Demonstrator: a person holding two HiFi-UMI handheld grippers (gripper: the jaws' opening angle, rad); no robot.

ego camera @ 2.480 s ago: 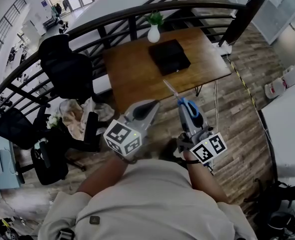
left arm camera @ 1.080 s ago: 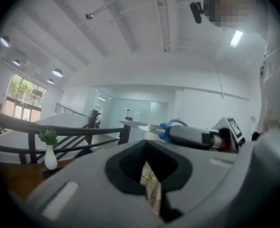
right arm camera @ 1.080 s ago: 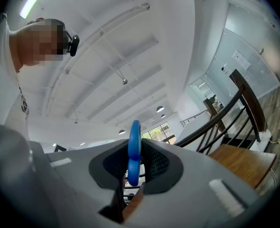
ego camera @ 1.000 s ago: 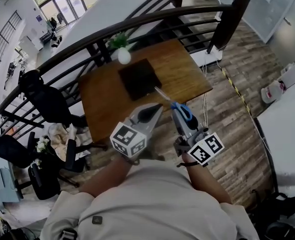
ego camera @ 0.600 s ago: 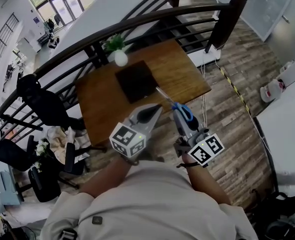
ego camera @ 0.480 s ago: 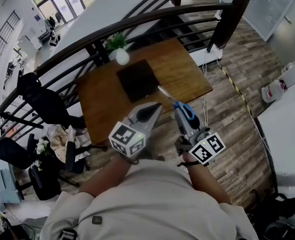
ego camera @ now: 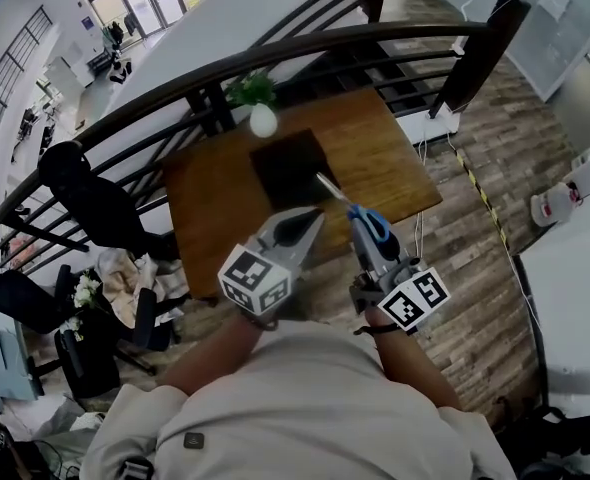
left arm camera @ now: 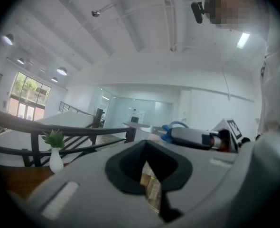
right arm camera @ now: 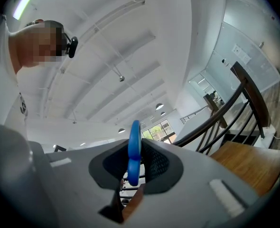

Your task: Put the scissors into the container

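Observation:
The black square container (ego camera: 291, 166) lies on a brown wooden table (ego camera: 375, 158) ahead of me. My right gripper (ego camera: 361, 230) is shut on the blue-handled scissors (ego camera: 374, 223). Their metal blades point forward and, in the head view, reach over the container's near right edge. In the right gripper view the blue handle (right arm camera: 134, 146) stands upright between the pads of my right gripper (right arm camera: 133, 167). My left gripper (ego camera: 303, 224) is held beside it, to the left, shut and holding nothing. In the left gripper view my left gripper (left arm camera: 147, 167) shows only a thin slit, with the scissors (left arm camera: 170, 127) off to its right.
A white vase with a green plant (ego camera: 263, 116) stands at the table's far edge. Behind the table runs a dark curved railing (ego camera: 175, 83). Black office chairs (ego camera: 93, 193) and clutter sit at the left. A white counter (ego camera: 575, 298) borders the right, and cables (ego camera: 420, 233) hang by the table's right corner.
Both grippers have come nearer the table together, with the scissors still gripped. The table and container now sit further right in the head view, and the blade tips overlap the container's edge.

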